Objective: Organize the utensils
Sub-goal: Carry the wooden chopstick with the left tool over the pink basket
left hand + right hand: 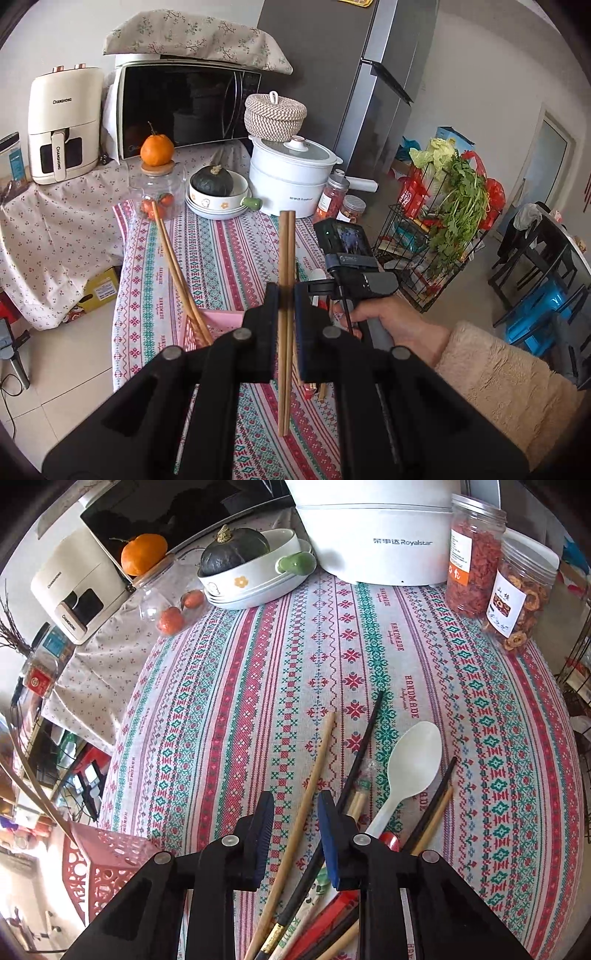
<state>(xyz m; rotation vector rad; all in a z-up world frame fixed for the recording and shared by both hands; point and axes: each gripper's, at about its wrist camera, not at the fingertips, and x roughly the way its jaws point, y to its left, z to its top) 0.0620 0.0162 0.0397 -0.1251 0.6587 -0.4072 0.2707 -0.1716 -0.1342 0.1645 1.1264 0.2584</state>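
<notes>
My left gripper [286, 295] is shut on a pair of wooden chopsticks [286, 254] and holds them upright above the patterned tablecloth. Just left of it, a pink perforated basket [207, 326] holds another wooden pair [177, 273] leaning out. In the right wrist view my right gripper [295, 812] is open, low over a heap of utensils; a single wooden chopstick [310, 786] lies between its jaws. Beside it lie a black chopstick [364, 746], a white plastic spoon [410, 768] and another black and wooden pair [436, 805]. The pink basket [107, 860] stands at its left.
At the table's far end stand a white Royalstar pot [376, 528], two jars of dried fruit [495, 576], a bowl with a dark squash [240, 557] and a glass jar under an orange [157, 181]. A microwave [184, 107] and air fryer [62, 125] sit behind. A wire vegetable rack [439, 229] stands right.
</notes>
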